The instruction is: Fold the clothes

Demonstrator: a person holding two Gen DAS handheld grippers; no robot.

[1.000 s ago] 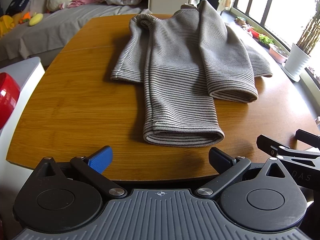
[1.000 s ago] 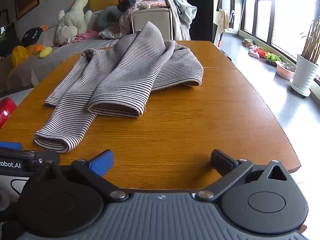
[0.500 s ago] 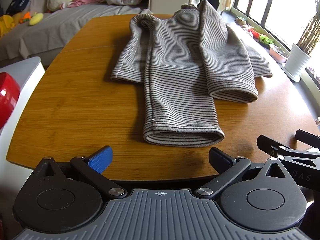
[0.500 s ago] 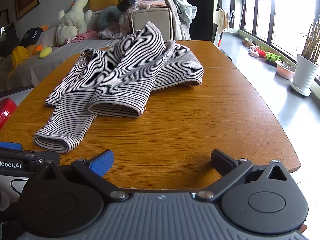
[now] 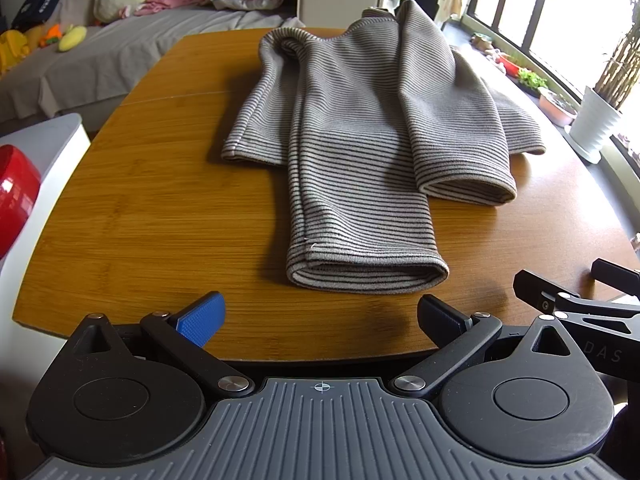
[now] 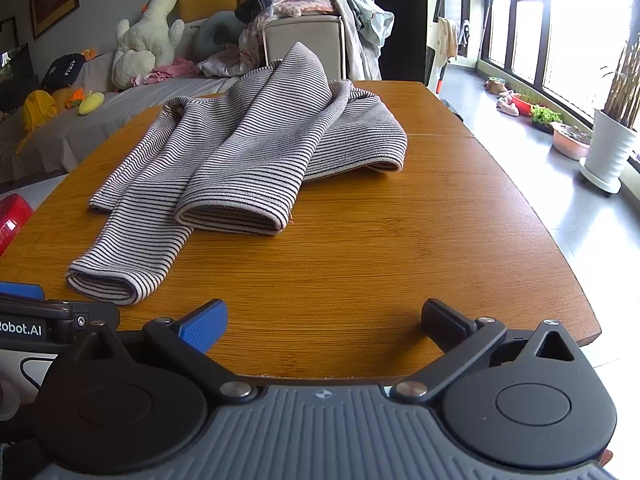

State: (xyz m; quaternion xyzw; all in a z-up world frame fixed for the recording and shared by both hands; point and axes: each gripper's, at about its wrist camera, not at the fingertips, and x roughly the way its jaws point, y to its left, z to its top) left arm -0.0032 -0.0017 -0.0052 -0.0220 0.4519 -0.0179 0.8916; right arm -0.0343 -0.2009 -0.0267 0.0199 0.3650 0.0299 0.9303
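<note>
A grey striped sweater [image 5: 360,128] lies on the wooden table [image 5: 152,208], both sleeves folded over the body and pointing toward me. It also shows in the right wrist view [image 6: 248,152]. My left gripper [image 5: 320,316] is open and empty at the table's near edge, just short of the nearer sleeve cuff [image 5: 364,272]. My right gripper [image 6: 324,320] is open and empty at the near edge, right of that cuff [image 6: 108,284]. The right gripper's fingers [image 5: 560,296] show at the right edge of the left wrist view.
A white stand with a red object [image 5: 16,196] is left of the table. A sofa [image 5: 100,52] with toys and a chair piled with clothes [image 6: 304,40] stand beyond it. A potted plant [image 6: 612,148] stands on the floor at right.
</note>
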